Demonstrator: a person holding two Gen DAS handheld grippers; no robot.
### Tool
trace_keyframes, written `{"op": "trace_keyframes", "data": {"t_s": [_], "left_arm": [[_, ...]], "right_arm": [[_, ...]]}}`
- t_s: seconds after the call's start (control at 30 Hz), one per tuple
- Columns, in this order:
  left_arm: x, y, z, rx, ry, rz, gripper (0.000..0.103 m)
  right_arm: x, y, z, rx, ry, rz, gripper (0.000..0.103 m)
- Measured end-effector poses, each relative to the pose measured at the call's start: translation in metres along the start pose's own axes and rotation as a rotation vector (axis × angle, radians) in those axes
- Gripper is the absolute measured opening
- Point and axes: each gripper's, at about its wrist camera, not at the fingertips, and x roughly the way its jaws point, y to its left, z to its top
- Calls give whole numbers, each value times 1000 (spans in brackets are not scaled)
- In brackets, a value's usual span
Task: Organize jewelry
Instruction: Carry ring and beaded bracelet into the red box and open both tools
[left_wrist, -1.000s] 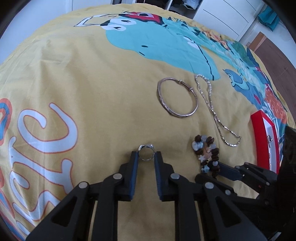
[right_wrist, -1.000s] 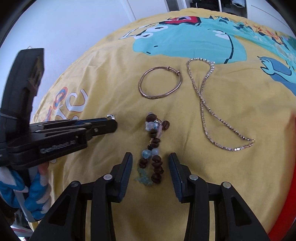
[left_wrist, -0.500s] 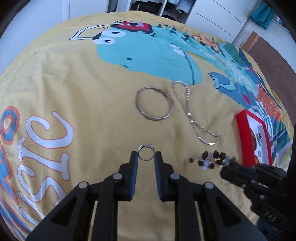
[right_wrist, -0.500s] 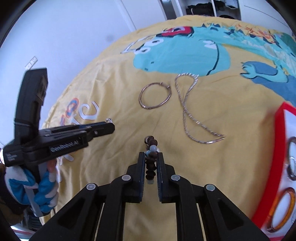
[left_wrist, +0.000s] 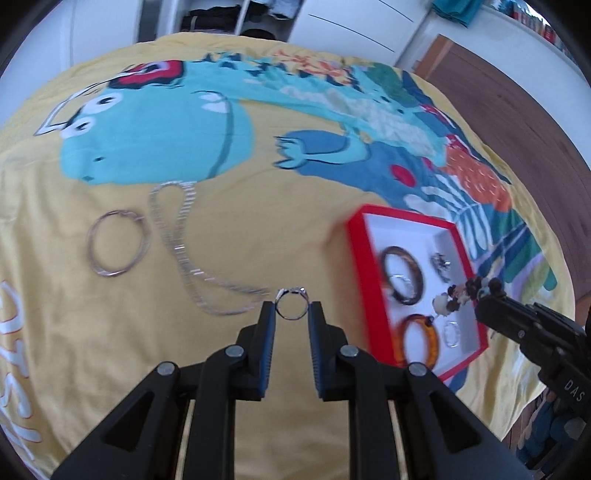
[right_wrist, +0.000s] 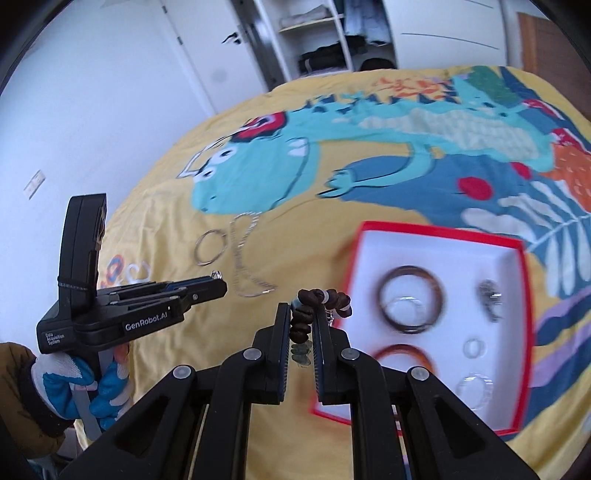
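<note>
Yellow bedspread (left_wrist: 258, 206); left fingers (left_wrist: 291, 314) pinch ring (left_wrist: 291, 308); right fingers (right_wrist: 303, 325) clamp bead bracelet (right_wrist: 321, 301); gloved hand (right_wrist: 79, 384) right view only.

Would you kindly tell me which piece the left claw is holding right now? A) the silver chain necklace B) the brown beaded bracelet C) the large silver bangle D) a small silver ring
D: the left claw pinches a small silver ring between its tips, while the brown beaded bracelet sits in the right claw.

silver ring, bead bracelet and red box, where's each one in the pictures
silver ring (left_wrist: 291, 308): left wrist view, on its band.
bead bracelet (right_wrist: 308, 300): right wrist view, on a dark bead at its top.
red box (right_wrist: 439, 231): right wrist view, on its far rim.
</note>
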Motion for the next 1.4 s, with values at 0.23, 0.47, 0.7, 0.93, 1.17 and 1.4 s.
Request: {"op": "trace_keyframes", "data": {"t_s": [0.23, 0.47, 0.7, 0.93, 1.17, 1.4], "left_arm": [[36, -74, 9, 67, 36, -79, 16], [71, -114, 3, 86, 94, -95, 16], [91, -134, -4, 108, 134, -101, 17], [110, -150, -11, 127, 173, -107, 17], [121, -156, -12, 136, 193, -96, 17], [122, -153, -11, 124, 192, -82, 18]], "right_arm": [[-16, -65, -3, 62, -11, -79, 11], [-8, -112, -7, 94, 4, -112, 11], [12, -134, -7, 100, 17, -130, 11], [33, -153, -18, 116, 68, -148, 12], [37, -166, -29, 126, 96, -169, 12], [29, -170, -34, 123, 87, -186, 21]]}}
